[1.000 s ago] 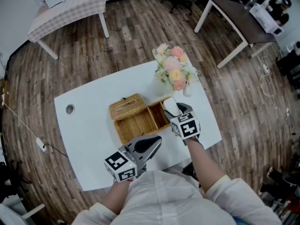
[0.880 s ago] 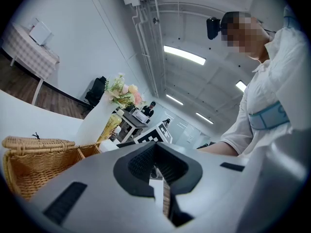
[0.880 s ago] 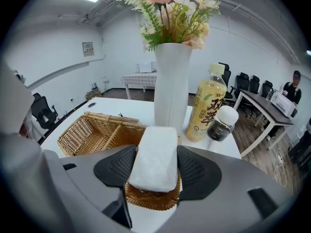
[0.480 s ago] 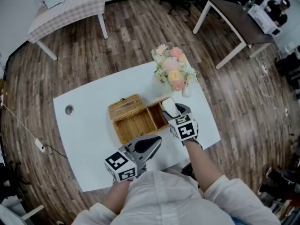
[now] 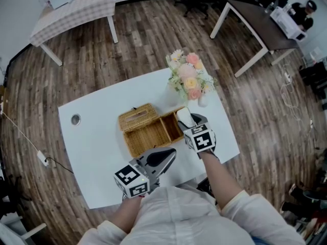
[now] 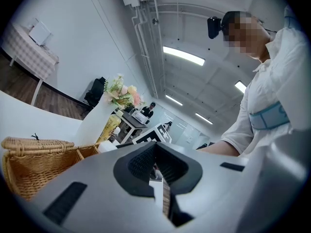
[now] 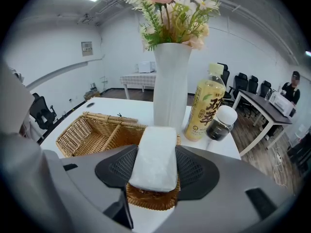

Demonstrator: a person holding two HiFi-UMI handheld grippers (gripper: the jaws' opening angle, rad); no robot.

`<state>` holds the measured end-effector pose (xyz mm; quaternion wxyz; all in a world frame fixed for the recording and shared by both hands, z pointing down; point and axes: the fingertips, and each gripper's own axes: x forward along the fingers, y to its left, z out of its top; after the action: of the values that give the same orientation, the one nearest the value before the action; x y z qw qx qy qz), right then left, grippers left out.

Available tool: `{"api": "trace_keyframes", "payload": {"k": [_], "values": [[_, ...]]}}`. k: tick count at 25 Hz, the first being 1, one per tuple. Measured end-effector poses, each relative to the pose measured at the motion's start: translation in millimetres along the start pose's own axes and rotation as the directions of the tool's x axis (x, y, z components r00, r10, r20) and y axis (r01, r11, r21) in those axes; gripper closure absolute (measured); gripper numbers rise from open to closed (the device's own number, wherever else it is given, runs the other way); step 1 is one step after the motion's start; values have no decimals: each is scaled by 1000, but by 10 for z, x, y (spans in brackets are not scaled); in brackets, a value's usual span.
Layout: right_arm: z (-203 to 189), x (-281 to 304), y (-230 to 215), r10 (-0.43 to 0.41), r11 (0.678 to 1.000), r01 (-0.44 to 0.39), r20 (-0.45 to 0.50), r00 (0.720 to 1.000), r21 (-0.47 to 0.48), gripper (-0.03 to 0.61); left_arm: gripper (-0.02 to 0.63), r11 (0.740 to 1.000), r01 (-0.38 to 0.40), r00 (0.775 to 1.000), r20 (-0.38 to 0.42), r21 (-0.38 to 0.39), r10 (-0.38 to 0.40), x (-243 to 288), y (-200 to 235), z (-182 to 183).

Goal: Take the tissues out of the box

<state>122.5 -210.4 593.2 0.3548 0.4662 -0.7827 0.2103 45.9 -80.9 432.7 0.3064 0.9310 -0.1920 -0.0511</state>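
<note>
A wicker box [image 5: 148, 132] stands open on the white table [image 5: 97, 147], its lid [image 5: 138, 115] tipped back. My right gripper [image 5: 187, 118] points down over the box's small right compartment. A white tissue pack [image 7: 154, 155] lies between its pads, which touch both long sides. The right gripper [image 7: 154, 165] has just been closing on the pack. The pack [image 5: 184, 116] sits at the compartment's top. My left gripper [image 5: 171, 153] hovers level by the table's front edge, short of the box [image 6: 34, 164]. The left gripper [image 6: 156, 171] is shut and holds nothing.
A white vase of flowers [image 5: 190, 79] stands just behind the box, close beyond the pack [image 7: 171, 86]. To its right are a yellow drink bottle [image 7: 207, 108] and a small dark jar [image 7: 221, 123]. A round cable hole [image 5: 75, 119] sits at the table's left.
</note>
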Motion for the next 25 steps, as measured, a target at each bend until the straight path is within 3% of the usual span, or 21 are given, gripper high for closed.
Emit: {"api": "trace_keyframes", "payload": {"k": [25], "values": [[63,-89,-14,-16,1000,16,-17,1000,22,336,614,1000,-8,1000,10,25,8,-73,-36,3]]}}
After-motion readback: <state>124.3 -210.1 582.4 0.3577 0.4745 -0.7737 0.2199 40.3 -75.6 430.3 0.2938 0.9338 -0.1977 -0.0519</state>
